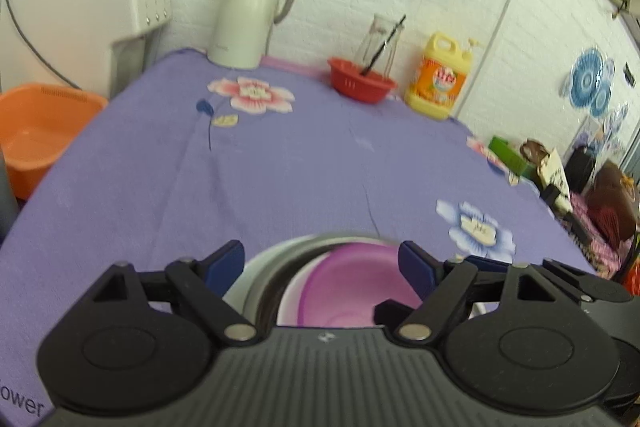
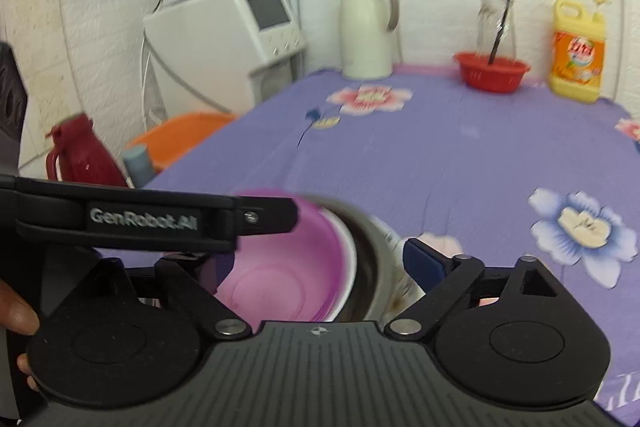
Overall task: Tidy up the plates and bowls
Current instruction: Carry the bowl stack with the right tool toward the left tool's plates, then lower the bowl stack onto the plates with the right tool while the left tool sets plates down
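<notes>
Both tongs, left tongs (image 1: 322, 263) and right tongs (image 2: 316, 259), hang spread over the nested purple bowl (image 1: 356, 287) at the desk's (image 1: 280, 167) near edge, so pinch one rim squarely.

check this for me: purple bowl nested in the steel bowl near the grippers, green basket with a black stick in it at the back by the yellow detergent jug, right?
One slip: the basket is red, not green, as the right wrist view shows. The rest holds: the purple bowl sits nested in the steel bowl, and the basket, with the black stick in it, stands beside the yellow detergent jug.
</notes>
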The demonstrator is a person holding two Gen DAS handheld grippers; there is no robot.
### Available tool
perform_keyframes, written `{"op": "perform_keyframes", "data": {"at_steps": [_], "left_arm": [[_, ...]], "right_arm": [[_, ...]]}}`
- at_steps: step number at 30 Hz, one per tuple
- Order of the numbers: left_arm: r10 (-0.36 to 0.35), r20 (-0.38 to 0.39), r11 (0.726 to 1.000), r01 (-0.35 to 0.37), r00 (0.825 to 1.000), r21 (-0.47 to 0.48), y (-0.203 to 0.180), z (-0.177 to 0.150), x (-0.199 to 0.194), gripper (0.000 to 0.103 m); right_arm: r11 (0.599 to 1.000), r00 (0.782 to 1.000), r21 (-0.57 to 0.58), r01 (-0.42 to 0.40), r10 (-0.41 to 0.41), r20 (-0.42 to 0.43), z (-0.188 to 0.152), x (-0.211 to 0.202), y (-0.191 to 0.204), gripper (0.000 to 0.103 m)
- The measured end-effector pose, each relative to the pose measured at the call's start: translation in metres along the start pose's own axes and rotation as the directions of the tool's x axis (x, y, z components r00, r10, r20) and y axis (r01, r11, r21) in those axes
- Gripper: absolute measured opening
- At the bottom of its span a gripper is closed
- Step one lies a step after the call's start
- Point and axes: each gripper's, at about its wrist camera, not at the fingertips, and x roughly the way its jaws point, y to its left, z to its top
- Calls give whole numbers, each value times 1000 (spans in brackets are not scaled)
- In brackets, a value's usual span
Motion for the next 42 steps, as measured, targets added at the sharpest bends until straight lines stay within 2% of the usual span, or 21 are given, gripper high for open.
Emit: {"op": "perform_keyframes", "data": {"at_steps": [3, 7, 16, 20, 22, 24, 29, 34, 38, 42], "left_arm": [[-3, 38, 1000, 4, 999, -24, -3, 6, -6, 83], [-3, 61, 999, 6, 998, -40, -12, 9, -9, 84], [63, 98, 998, -60, 993, -35, -45, 9, -12, 84], [127, 189, 992, -124, 974, -31, -61, 5, -20, 84], [156, 224, 988, -150, 962, -40, -67, 0, -24, 84], [167, 221, 986, -161, 961, -48, -70, -5, -29, 84], [148, 202, 988, -153, 968, 9, -83, -20, -46, 85], [150, 218, 985, -164, 964, 48, -94, -47, -72, 85], [112, 206, 990, -128, 972, 66, -98, -70, -90, 85], [140, 205, 984, -160, 969, 84, -105, -93, -111, 85]], "right_arm": [[1000, 999, 16, 13, -14, 37, 5, -6, -7, 103], [999, 998, 34, 43, -44, 43, 5, -10, -16, 103], [991, 992, 77, 105, -110, 66, -2, -30, -44, 103], [984, 975, 87, 157, -168, 145, -1, -39, -62, 103], [974, 968, 129, 189, -207, 143, -2, -42, -69, 103], [976, 972, 138, 169, -188, 142, -8, -49, -71, 103], [965, 966, 172, 197, -221, 136, -32, -71, -67, 103], [958, 964, 218, 187, -221, 147, -52, -91, -62, 103], [958, 958, 212, 191, -229, 171, -63, -110, -50, 103], [956, 950, 208, 208, -248, 188, -78, -131, -36, 103]]}}
